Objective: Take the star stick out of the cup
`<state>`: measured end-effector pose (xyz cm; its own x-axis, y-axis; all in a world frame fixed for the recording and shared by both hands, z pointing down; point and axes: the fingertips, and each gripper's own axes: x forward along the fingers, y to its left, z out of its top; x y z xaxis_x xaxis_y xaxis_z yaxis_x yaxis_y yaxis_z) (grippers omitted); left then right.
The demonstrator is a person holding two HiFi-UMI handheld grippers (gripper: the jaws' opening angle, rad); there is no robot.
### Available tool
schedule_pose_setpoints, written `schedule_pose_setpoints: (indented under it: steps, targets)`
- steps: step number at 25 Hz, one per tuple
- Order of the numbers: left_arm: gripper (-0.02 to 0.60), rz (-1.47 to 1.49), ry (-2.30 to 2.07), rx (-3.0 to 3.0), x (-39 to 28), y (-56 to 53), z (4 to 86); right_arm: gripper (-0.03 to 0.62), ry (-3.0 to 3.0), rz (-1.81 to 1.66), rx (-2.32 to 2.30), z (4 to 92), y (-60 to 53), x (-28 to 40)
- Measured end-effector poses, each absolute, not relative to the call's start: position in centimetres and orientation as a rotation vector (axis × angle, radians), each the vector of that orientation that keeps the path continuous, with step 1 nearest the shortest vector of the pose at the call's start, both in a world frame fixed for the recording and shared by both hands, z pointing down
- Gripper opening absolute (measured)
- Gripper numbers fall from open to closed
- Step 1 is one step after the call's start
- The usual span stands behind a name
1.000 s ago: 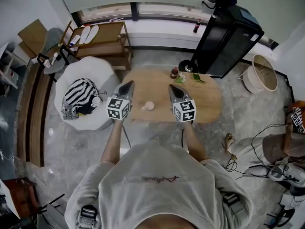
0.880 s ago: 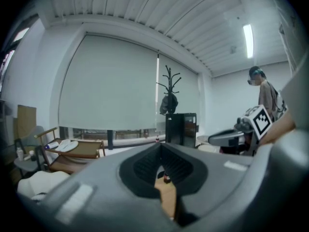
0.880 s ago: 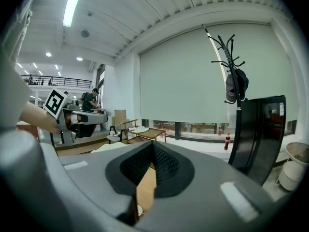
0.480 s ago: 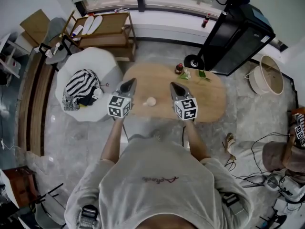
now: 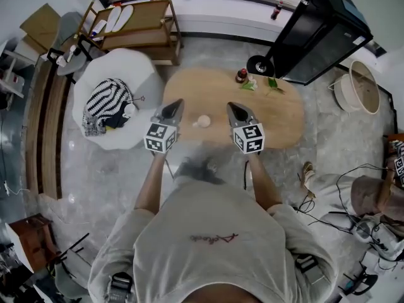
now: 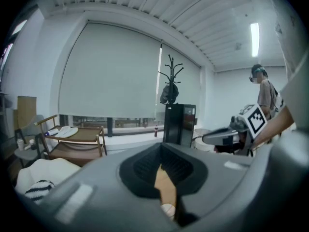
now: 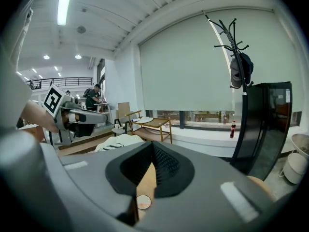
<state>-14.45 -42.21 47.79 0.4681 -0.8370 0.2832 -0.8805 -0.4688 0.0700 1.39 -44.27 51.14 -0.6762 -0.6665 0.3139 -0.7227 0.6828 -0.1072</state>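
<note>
Star stick [image 7: 142, 204] showed as just a faint red streak inside the cup [image 5: 203, 121], mid-frame on the oval table [image 5: 284, 125]; left gripper [image 5: 176, 103] and right gripper [image 5: 232, 106] flanked the cup without touching, both clenched on nothing

Everything on the floor has slid toward the top of the head view over the last second. The counter [image 5: 281, 122] used to fill the middle of the frame and now lies higher. The bottle [image 5: 242, 76] on its far edge has gone up and a little right. The black cabinet [image 5: 319, 40] has pushed into the upper right corner, and the white chair [image 5: 136, 65] has climbed at the left. The left tool [image 5: 176, 103] and right tool [image 5: 231, 106] have edged up only slightly. The cup [image 5: 203, 121] was level with their back ends and now sits further forward between them, alongside their middles.
</note>
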Motion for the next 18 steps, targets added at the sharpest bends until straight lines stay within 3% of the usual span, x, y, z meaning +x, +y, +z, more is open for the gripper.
schedule_pose_setpoints:
  steps: [18]
  targets:
    - [0.002, 0.372, -1.333, 2.443, -16.5, -43.6, 57.3, 0.005, -2.557, 0.505, 1.204, 59.1, -45.9, 0.3]
